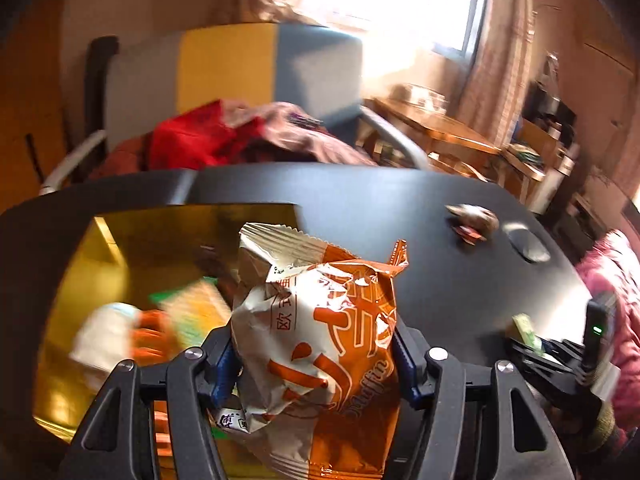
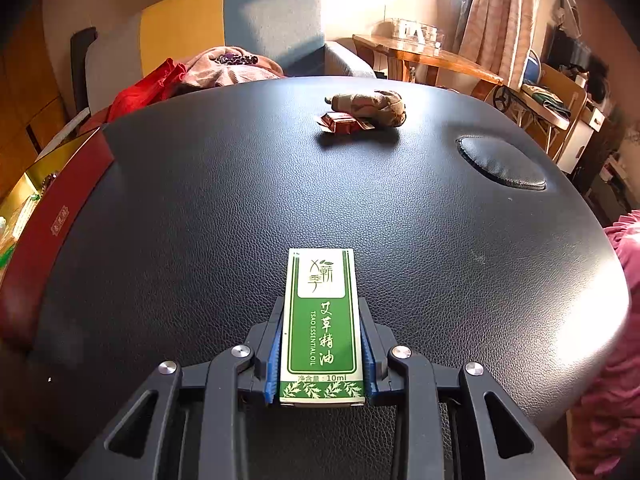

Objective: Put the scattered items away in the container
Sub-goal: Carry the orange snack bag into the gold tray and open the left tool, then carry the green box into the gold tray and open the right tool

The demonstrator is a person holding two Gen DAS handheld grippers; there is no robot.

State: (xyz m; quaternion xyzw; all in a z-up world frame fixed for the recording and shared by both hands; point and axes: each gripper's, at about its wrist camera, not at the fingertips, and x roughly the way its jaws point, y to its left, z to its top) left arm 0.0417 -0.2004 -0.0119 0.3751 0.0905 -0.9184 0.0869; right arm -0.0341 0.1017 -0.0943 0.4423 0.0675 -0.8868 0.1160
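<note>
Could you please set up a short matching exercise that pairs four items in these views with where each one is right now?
Items:
1. muffin packet
2. essential oil box
3. brown wrapped bundle
4. green and yellow packet

Places:
A. inside the gold-lined box
B. in the right claw
C. in the left claw
D. lying on the black table

Pairs: 1-C, 2-B, 3-D, 4-A

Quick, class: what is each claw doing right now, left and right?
Left claw: closed on the orange muffin packet, over the gold box.
Right claw: closed on the green essential oil box, over the black table.
</note>
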